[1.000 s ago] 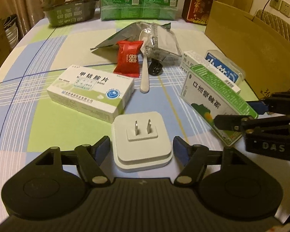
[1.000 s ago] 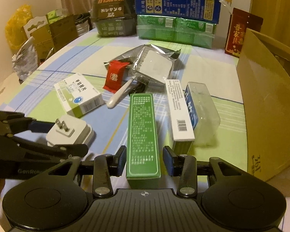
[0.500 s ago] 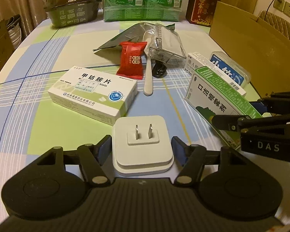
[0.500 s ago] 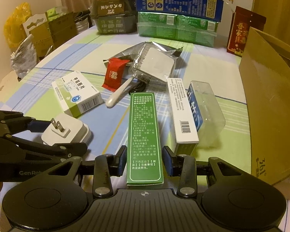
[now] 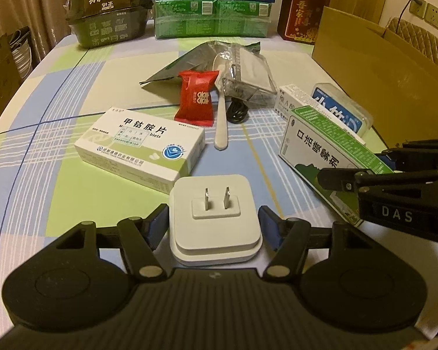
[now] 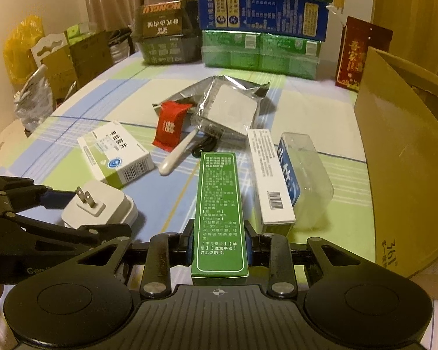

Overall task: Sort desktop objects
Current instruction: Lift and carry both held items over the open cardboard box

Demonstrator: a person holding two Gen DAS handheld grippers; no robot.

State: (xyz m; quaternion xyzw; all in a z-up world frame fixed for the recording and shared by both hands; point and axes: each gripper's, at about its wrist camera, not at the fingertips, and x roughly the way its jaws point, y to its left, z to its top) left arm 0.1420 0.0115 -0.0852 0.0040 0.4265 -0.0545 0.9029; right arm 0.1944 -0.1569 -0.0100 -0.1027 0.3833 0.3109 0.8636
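A white two-pin plug adapter (image 5: 214, 204) lies prongs up on the checked tablecloth, and my left gripper (image 5: 213, 224) is shut on it with a pad on each side. From the right wrist view the same plug adapter (image 6: 102, 204) sits between the left gripper (image 6: 97, 213) fingers. My right gripper (image 6: 219, 245) has its jaws closing on a long green medicine box (image 6: 219, 198), and both pads touch its sides. In the left wrist view the right gripper (image 5: 353, 165) straddles the near end of that green box (image 5: 315, 143).
A white-and-green pill box (image 5: 140, 143), a red sachet (image 5: 197, 99), a white spoon (image 5: 220, 122) and a clear bag (image 5: 248, 73) lie mid-table. A narrow white box (image 6: 270, 180) and a clear case (image 6: 303, 180) flank the green box. A cardboard box (image 6: 400, 160) stands right; cartons (image 5: 213, 14) line the back.
The right jaws have narrowed onto the green box, whose near end now sits higher in view. The left jaws have closed slightly against the plug adapter. Neither hand has shifted.
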